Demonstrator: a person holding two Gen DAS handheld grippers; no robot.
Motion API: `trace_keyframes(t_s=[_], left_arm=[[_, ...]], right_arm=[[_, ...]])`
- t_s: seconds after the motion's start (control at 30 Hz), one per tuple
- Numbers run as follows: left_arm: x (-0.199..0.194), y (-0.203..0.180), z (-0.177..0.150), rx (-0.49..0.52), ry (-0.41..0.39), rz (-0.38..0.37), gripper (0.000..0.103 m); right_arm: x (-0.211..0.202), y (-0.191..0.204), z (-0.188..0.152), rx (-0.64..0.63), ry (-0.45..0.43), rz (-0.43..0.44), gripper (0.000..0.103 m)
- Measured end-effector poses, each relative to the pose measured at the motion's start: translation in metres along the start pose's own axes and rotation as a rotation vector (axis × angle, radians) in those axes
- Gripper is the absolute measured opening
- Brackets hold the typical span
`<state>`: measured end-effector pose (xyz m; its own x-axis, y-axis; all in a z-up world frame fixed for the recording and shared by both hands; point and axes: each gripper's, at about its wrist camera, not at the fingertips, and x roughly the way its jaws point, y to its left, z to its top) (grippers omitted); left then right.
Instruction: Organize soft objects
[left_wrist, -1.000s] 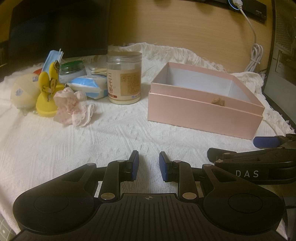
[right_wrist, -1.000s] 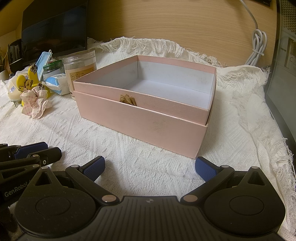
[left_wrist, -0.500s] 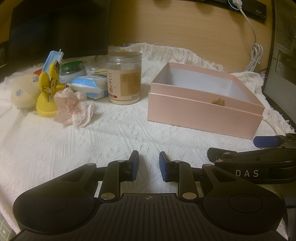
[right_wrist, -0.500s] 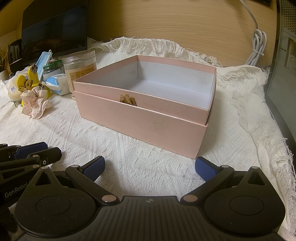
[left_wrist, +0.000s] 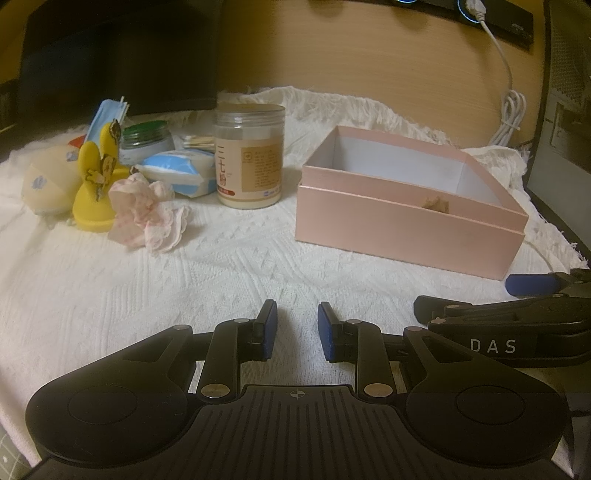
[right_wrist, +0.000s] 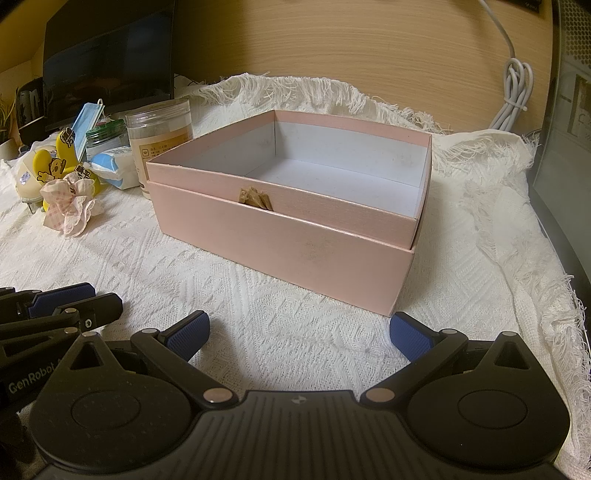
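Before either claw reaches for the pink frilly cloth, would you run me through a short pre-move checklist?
1. Left claw free of any object: ok, narrow gap between its jaws, nothing in it.
2. Right claw free: ok, wide open.
3. Pink frilly cloth reachable: ok, lies on the white cover, touching the yellow figure.
4. Pink box ready to receive: ok, open-topped, visible floor bare.
5. Path to the cloth: ok, bare cover between.
6. Claws apart from each other: cannot tell, close together.

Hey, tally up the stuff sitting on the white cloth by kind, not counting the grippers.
Boxes: 1, pink box
Jars: 2, tall jar, green-lidded jar
Soft items: 2, pink scrunchie, cream pouch
Yellow figures: 1
Tissue packs: 1
Face masks: 1
Total: 8
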<state>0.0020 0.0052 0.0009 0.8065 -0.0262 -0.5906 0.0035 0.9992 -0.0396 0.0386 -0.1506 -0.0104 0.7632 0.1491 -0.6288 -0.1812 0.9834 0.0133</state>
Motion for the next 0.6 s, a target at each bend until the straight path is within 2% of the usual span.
trace_keyframes(t_s=[0.6], left_arm=[[-0.0019, -0.0056, 0.0009, 0.020, 0.010, 0.019, 0.028]], right_arm=[[0.0001, 0.0001, 0.0000, 0.000, 0.000, -0.001, 0.103]])
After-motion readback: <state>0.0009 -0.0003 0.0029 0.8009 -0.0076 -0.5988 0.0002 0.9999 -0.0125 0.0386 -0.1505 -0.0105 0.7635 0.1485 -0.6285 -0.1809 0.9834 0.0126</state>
